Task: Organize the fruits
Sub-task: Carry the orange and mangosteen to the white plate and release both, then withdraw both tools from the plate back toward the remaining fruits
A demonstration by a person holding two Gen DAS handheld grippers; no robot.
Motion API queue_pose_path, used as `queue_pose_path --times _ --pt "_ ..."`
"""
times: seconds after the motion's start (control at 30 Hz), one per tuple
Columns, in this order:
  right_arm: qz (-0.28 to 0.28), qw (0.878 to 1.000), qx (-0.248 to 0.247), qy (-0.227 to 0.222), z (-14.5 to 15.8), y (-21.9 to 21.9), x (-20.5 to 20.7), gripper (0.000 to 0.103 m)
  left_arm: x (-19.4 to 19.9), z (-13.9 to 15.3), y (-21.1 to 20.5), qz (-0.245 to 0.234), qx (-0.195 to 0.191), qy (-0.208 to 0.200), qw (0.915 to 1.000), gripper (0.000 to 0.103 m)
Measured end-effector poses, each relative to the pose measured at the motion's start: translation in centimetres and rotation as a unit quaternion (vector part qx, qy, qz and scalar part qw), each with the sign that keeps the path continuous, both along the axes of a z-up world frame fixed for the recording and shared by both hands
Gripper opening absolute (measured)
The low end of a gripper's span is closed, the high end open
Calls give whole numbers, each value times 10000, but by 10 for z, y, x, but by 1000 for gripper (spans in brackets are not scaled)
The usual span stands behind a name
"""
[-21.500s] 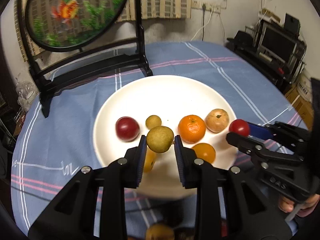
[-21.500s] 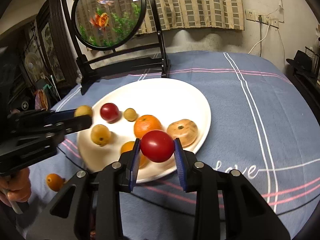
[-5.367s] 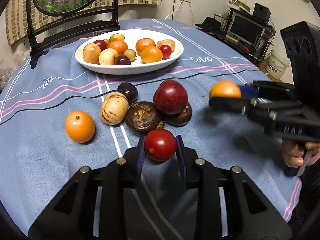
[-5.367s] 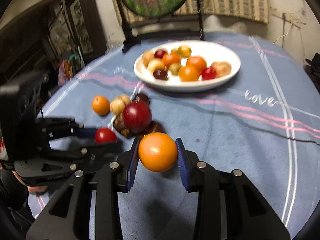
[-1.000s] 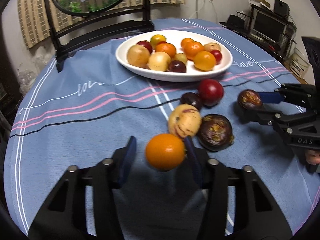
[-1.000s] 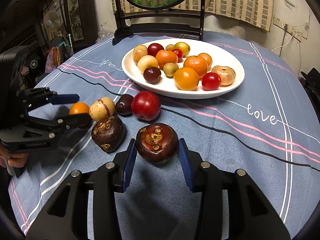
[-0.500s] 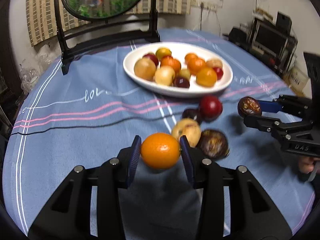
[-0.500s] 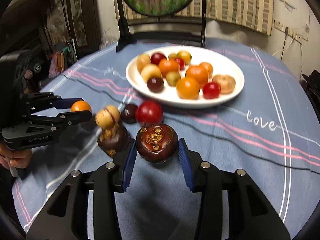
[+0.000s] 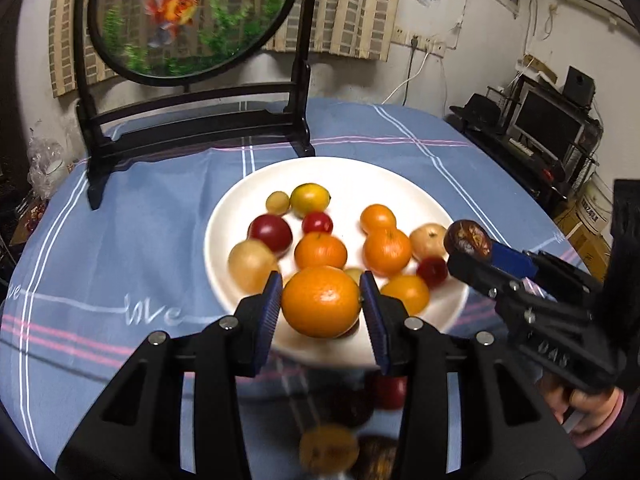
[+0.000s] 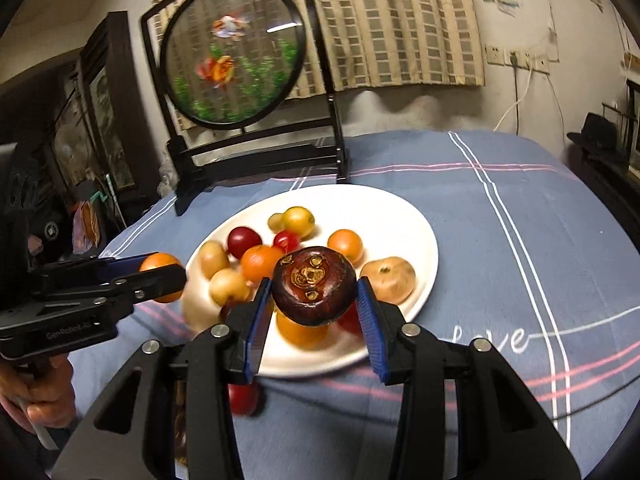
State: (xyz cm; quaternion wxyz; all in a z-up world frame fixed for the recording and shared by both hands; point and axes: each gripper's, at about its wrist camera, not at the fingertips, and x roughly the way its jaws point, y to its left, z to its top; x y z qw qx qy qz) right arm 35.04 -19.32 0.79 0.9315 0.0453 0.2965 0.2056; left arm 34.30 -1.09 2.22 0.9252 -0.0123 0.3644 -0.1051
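Note:
My left gripper (image 9: 321, 307) is shut on an orange (image 9: 321, 301) and holds it over the near rim of the white plate (image 9: 360, 184). My right gripper (image 10: 314, 296) is shut on a dark purple mangosteen (image 10: 314, 291), also above the plate's near side (image 10: 400, 216). Several fruits lie on the plate: oranges, red plums, yellow fruits and a tan one. In the left wrist view the right gripper (image 9: 468, 246) comes in from the right with the mangosteen (image 9: 467, 238). The left gripper (image 10: 162, 268) with the orange (image 10: 159, 261) shows at the left of the right wrist view.
A blue checked cloth (image 9: 120, 240) covers the round table. A black stand with a round goldfish screen (image 9: 188, 20) stands behind the plate. A few fruits lie blurred on the cloth near me, among them a red one (image 10: 242, 398) and a yellowish one (image 9: 328, 450).
Both grippers have moved forward and up from the loose fruits on the cloth to the plate, each carrying its fruit. The left jaws closed on the orange.

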Motion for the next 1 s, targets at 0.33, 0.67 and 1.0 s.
queue_pose_path --times 0.33,0.67,1.0 --pt "-13 9999 9 103 -8 -2 30 43 39 -17 -16 222 410 67 9989 41" --pt "28 9998 205 -72 11 -7 7 56 1 6 -9 523 669 -423 9955 73" --pt "341 9994 59 -86 13 10 -41 56 -79 -4 37 1032 564 -757 9902 95"
